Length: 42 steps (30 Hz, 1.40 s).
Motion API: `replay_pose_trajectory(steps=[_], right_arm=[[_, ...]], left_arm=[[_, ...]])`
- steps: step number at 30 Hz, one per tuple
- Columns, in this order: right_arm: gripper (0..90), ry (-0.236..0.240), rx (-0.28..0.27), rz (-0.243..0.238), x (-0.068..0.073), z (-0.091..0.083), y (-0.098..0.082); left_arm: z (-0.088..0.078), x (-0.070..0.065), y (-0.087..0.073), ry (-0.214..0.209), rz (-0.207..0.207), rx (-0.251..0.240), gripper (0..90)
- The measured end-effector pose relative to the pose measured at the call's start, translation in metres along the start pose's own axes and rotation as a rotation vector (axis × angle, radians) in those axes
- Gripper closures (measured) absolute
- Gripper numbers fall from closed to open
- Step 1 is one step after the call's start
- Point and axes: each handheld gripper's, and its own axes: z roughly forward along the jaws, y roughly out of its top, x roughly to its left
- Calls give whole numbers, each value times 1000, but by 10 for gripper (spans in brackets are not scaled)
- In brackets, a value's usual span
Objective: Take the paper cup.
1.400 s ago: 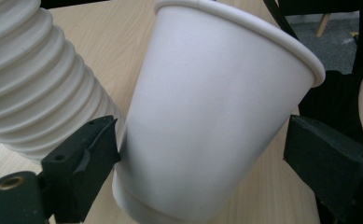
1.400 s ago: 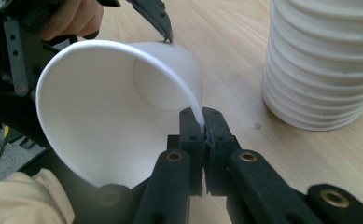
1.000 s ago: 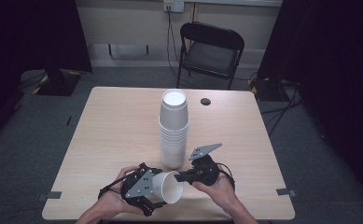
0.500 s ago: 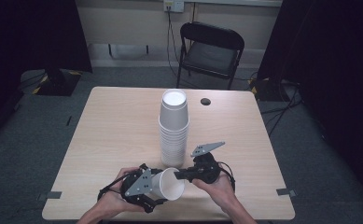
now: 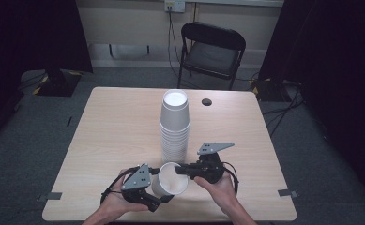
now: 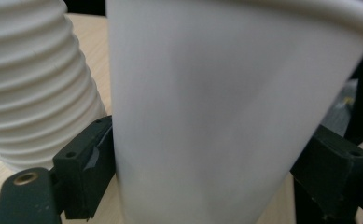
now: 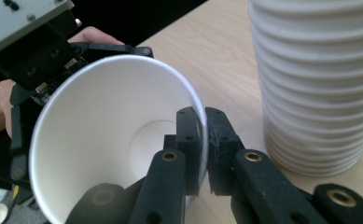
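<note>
Single white paper cup (image 5: 170, 179) held on its side near front edge of wood table (image 5: 114, 131), mouth pointing up & toward R side, right in front of the tall cup stack (image 5: 174, 126). L gripper (image 5: 153, 193) sits at cup's base end, L hand (image 5: 117, 202) under it; in L gripper view its two black jaws sit one on each side of cup wall (image 6: 207, 116), both touching it, so closed onto cup body at abt cup width. R gripper (image 5: 184, 170) comes in from R, R hand (image 5: 217, 185) behind it; in R gripper view jaws nearly together w/ cup rim (image 7: 200, 116) pinched between, one jaw inside the mouth, other outside. So cup gripped by both at once, clear of tabletop as far as high view shows, can't confirm a gap. Stack stands upright mid-table, many nested white cups, ribbed rims visible in both gripper views (image 6: 34, 88) (image 7: 319, 84); held cup just beside stack's bottom, touching or not can't tell. Grey triangular plates atop both grippers, cables trail back to wrists. Small dark round spot (image 5: 206, 101) on table far side, R of stack top, apart from it; can't tell what. Black folding chair (image 5: 212, 49) beyond table on grey floor, wall outlet (image 5: 174, 5) above w/ cord hanging.
</note>
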Motion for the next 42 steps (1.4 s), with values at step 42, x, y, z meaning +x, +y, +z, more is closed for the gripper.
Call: replay_pose_trajectory(steps=[42], right_arm=[[604, -71, -14, -7, 7, -1, 1]], left_arm=[[-10, 2, -6, 64, -37, -22, 146]])
